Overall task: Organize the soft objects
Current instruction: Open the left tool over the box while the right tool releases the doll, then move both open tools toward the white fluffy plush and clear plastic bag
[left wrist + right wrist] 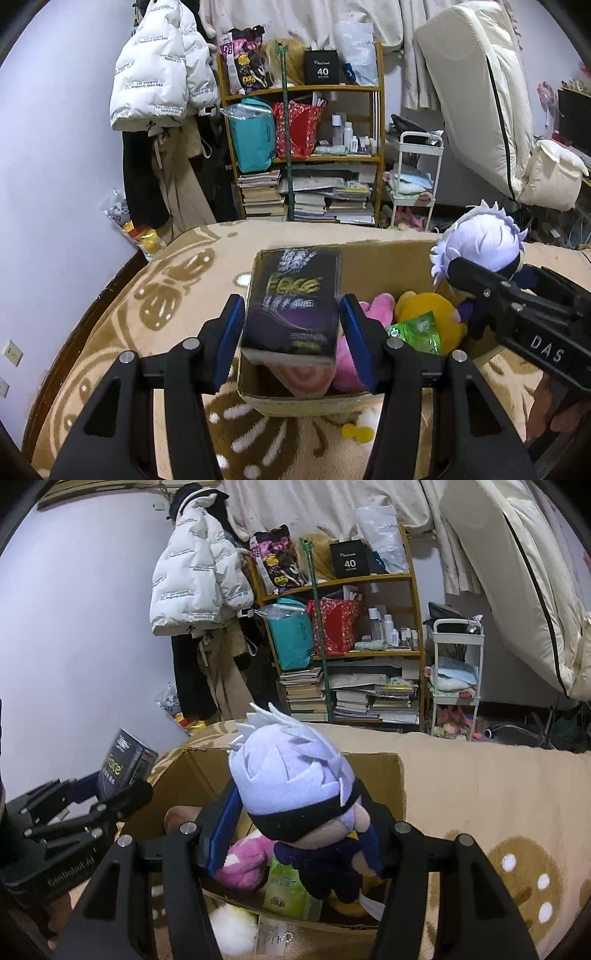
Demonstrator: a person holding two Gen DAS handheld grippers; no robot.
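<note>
Delivery is the step in hand: both loads hang above the cardboard box and neither has been let go. The left hand-held gripper is clamped on a dark tissue pack, blue pads pressed to its two long sides, the pack poised over the box's left half. The right hand-held gripper is clamped on a white-haired plush doll, held at the body with the head standing up between the jaws, over the right half of the box.

Next, by my judgement, each hand needs to sink a little further inside the walls and then part its jaws so the load drops onto what lies below, not across the rim.

Inside the box, at 3 o'clock from the pack, lie a pink plush, a yellow plush and a green packet. These crowd the floor of the box, so the doll may end up perched high. The two grippers work close together; the right one sits at 3 o'clock of the left and could bump it. The box rests on a patterned blanket. At 12 o'clock stands a cluttered bookshelf, well apart.
</note>
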